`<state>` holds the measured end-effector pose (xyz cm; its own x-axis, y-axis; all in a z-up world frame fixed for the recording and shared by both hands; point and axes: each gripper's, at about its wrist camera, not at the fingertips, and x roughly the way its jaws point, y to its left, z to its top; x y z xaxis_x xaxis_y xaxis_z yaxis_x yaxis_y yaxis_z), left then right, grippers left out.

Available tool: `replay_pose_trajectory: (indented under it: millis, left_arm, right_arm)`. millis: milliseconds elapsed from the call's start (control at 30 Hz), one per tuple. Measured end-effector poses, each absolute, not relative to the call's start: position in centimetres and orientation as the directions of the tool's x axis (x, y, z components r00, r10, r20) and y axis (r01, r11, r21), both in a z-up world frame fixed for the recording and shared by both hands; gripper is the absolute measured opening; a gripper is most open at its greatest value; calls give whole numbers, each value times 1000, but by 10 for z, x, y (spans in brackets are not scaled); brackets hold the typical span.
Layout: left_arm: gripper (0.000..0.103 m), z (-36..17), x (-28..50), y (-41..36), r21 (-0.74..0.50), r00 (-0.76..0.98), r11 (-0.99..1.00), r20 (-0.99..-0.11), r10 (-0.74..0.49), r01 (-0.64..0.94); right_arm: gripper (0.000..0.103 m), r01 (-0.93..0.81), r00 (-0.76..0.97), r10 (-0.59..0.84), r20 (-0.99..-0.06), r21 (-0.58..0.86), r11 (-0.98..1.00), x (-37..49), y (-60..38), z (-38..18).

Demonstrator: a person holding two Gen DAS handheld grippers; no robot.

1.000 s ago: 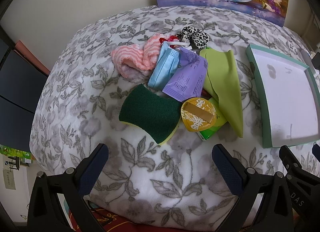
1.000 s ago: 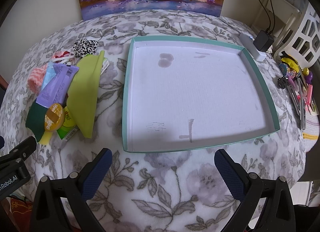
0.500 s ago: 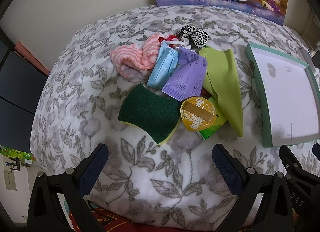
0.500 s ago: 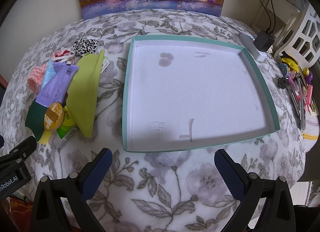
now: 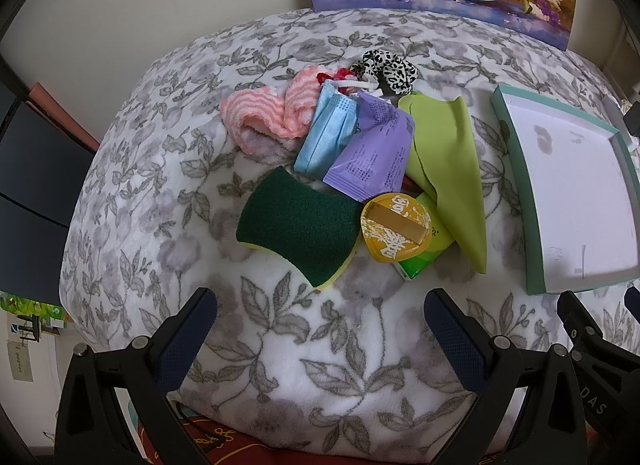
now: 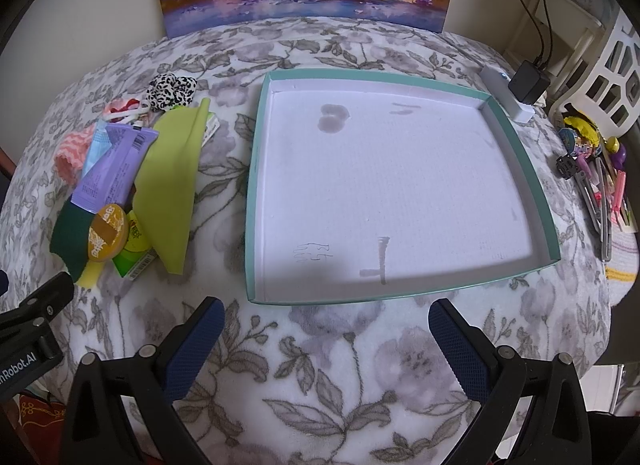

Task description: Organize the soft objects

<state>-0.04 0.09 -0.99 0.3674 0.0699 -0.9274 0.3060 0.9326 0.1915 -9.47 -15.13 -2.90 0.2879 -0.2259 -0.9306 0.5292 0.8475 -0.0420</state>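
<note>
Nothing sorted yet, by the look of it. Tray (image 6: 520, 169) sitting bare on the floral blanket (image 6: 328, 357) – just a few old stains and pen marks inside, no items.

Whole pile still heaped left of the tray: green sponge (image 5: 294, 227) at the near edge, orange round lid (image 5: 396, 231) partly overlapping a green packet (image 5: 430, 255), purple sachet (image 5: 374, 159) leaning on a blue mask pack (image 5: 328, 133), lime cloth (image 5: 450, 163) draped along the side nearest the tray, pink knit cloth (image 5: 266, 117) and leopard scrunchie (image 5: 386, 65) at the far end. Something red and white tucked between those two, too jumbled to tell.

Left claw (image 5: 320, 329) spread wide, gripping nothing, hovering just short of the sponge. Right claw (image 6: 326, 329) also wide and bare, parked in front of the tray's near rim.

So basically zero percent – every soft thing left to move. Guessing sponge goes first, being closest to the left claw and sitting free at the edge. Lid and packets probably not "soft", so maybe left out. Clutter of clips (image 6: 596, 181) off to the right looks unrelated.
</note>
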Motion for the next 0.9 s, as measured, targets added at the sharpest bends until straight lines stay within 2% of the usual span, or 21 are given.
replay_pose_trajectory:
  millis: [167, 467, 733, 900]
  left_arm:
    - [103, -8, 10, 18, 91, 340, 964, -940, 1, 249]
    - [103, -13, 43, 69, -58, 366, 997, -928, -75, 59]
    - [103, -44, 61, 73, -143, 269, 989, -952, -145, 27]
    - [103, -57, 75, 72, -119, 214, 993, -969, -122, 28]
  right_arm:
    - [103, 526, 315, -231, -921, -33, 850, -95, -148, -27]
    - [103, 474, 510, -167, -844, 113, 873, -79, -129, -2]
    - [103, 376, 480, -89, -873, 113, 920, -45, -101, -19]
    - [103, 355, 444, -88, -892, 85, 931, -28, -92, -30]
